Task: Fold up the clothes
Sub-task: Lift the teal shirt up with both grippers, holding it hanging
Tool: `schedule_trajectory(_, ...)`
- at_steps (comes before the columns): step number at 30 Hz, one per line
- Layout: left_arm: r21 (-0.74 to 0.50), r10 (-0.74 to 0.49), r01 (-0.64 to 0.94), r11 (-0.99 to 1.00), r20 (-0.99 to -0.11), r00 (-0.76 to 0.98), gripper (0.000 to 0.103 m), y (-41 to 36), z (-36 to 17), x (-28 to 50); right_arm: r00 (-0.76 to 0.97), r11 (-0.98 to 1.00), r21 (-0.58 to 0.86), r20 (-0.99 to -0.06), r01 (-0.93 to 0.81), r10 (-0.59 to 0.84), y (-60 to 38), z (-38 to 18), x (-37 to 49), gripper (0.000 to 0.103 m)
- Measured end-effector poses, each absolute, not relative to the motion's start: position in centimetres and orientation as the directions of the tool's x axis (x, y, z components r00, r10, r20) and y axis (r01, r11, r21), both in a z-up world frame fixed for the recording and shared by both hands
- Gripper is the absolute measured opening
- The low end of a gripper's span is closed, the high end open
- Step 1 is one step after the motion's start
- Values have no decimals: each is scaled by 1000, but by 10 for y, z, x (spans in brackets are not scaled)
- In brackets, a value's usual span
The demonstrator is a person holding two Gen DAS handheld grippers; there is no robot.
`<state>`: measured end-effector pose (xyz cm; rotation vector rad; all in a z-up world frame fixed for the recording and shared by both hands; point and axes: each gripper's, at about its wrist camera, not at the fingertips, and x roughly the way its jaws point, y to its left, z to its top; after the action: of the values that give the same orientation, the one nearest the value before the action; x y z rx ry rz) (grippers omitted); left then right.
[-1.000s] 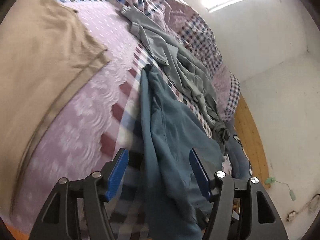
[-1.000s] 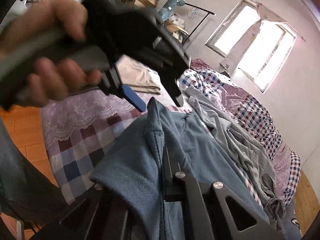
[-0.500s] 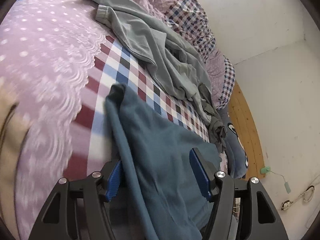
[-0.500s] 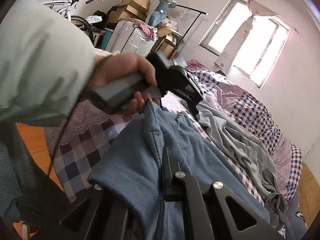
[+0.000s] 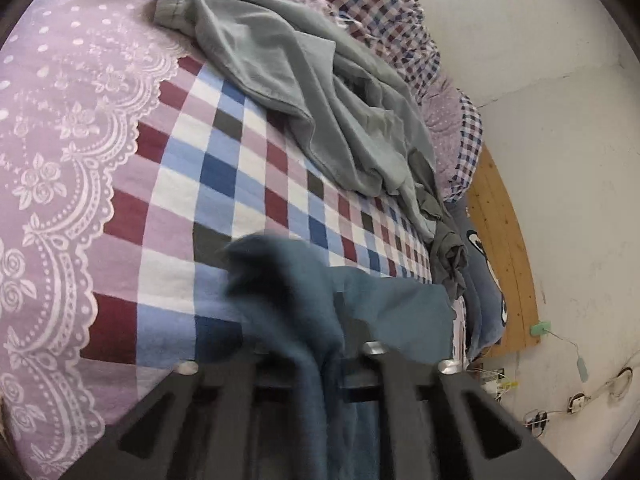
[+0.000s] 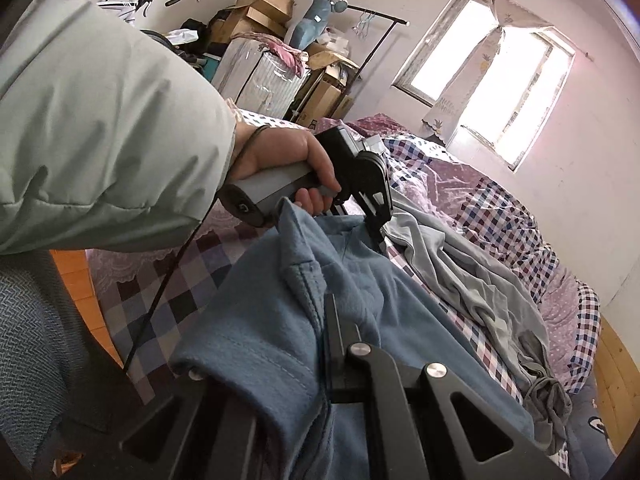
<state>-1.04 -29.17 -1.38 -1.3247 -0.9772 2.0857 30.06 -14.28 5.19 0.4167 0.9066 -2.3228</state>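
On the left of the right wrist view, a pale green sleeve (image 6: 100,136) fills the corner, and a hand (image 6: 286,164) comes out of it holding the grey handle of the left claw (image 6: 376,224). That claw has just been closing, and its tips now pinch a fold of the blue shirt (image 6: 272,320) at the far edge of the cloth. In the left wrist view the same blue shirt (image 5: 304,312) bunches up right between its black arms, which sit close together.

In the middle of the right wrist view, the right claw (image 6: 330,320) is pressed together on the blue shirt near its collar, with cloth draped over both sides of it. The shirt is lifted off the bed (image 5: 224,168) between the two claws and hangs over the checked cover.

Further right, a grey piece of clothing (image 6: 472,276) lies crumpled on the bed, apart from the blue shirt. Behind it are boxes (image 6: 266,0) stacked against the wall and a bright window (image 6: 496,80).
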Motion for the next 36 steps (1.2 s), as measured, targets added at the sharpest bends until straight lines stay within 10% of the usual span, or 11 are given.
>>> schedule_trajectory(17, -887, 684, -87, -454, -284, -672, 3, -379, 55, 55, -709, -548, -449, -441, 705, -550, -180, 88, 341, 2)
schedule_trajectory(36, -807, 707, -182, -562, -354, -613, 3, -288, 129, 51, -722, -759, -169, -489, 628, -489, -84, 111, 328, 2)
